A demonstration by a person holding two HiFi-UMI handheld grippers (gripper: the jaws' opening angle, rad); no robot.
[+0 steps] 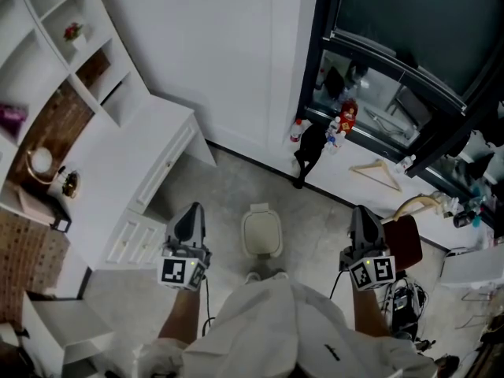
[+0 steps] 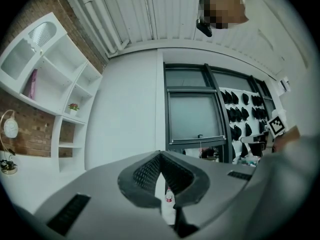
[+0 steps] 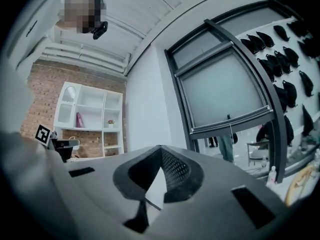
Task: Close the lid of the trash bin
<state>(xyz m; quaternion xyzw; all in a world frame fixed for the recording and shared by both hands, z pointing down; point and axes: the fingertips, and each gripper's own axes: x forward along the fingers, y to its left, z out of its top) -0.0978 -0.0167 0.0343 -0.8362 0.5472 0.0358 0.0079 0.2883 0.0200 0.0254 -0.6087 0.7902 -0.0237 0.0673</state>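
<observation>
The trash bin is a small pale box on the grey floor, right in front of the person's feet. Its lid looks flat on top from above. My left gripper hangs to the left of the bin and my right gripper well to its right, both apart from it and above floor level. Each is shut with nothing in it: in the left gripper view the left gripper's ribbed pads meet, and the right gripper's pads do too in the right gripper view. Both point level at the wall and window, so the bin is hidden there.
A white desk with drawers and shelves stand at the left. A dark window frame rises ahead, with bottles and a black object at its foot. A wooden hanger and a red-brown seat lie to the right.
</observation>
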